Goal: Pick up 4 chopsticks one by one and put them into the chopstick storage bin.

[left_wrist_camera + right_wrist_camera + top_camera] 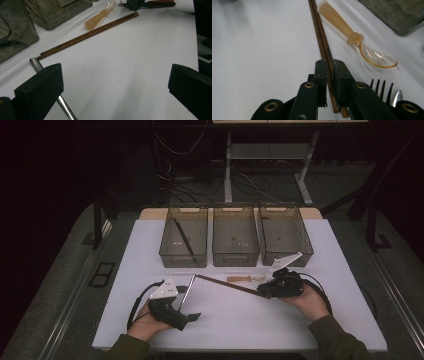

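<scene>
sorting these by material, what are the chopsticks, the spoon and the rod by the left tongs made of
Chopsticks: probably wood, dark brown and matte, with faint grain lines. Spoon: looks like plastic, a frosted amber handle and a clear glossy bowl that the table shows through. Rod: likely metal, grey with a bright sheen along its length; it could be a steel chopstick.

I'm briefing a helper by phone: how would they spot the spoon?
Find the three bins at the table's far edge. Just in front of the middle and right ones lies the spoon, beside the wooden chopsticks. It alone has an amber handle and a clear bowl.
</scene>
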